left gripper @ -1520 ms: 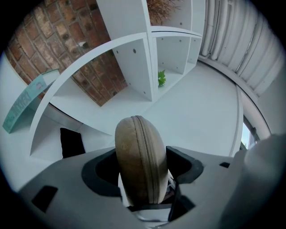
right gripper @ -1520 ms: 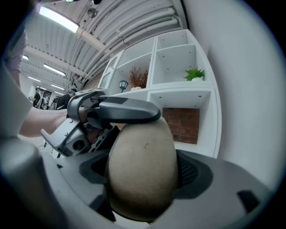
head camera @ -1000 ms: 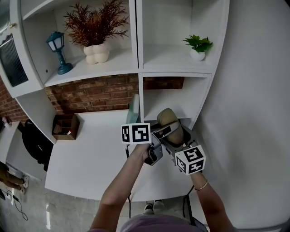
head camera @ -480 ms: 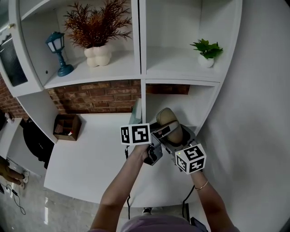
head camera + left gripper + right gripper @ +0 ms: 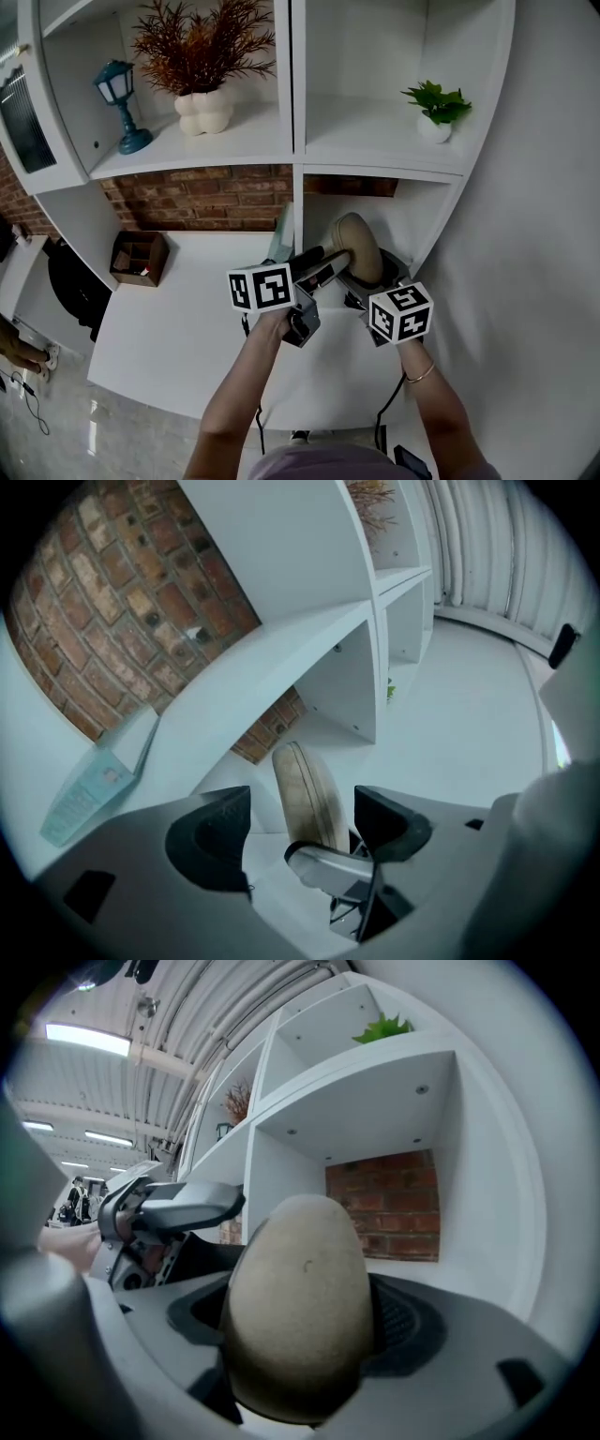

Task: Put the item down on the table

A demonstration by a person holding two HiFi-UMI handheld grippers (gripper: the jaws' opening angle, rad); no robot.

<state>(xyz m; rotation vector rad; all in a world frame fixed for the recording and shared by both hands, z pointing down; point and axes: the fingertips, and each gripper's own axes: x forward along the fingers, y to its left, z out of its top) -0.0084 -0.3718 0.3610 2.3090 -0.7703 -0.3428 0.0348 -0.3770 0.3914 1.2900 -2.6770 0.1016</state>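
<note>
Item (image 5: 361, 246): one beige oval piece, flat-sided and thin at the edge, with a matte, faintly speckled face and a seam line running round its rim; it looks firm, not floppy. Location: clamped upright between the jaws of the right gripper (image 5: 300, 1330), raised over the back right corner of the white bench (image 5: 178, 328), in front of the lower opening of the shelf unit (image 5: 295, 112); no view shows whether its lower end touches the bench. Left gripper (image 5: 302, 819): jaws wide apart and empty, with the item in line beyond them but untouched. Step in hand, as judged: setting down. Handling advice: the right gripper should probably carry the item toward the bare bench, away from the shelf wall and the clear card stand (image 5: 279, 230), then tilt it so that a broad face meets the surface, since on its narrow edge it would likely tip. The jaws should part only once the item rests fully, and the left gripper should keep clear.
</note>
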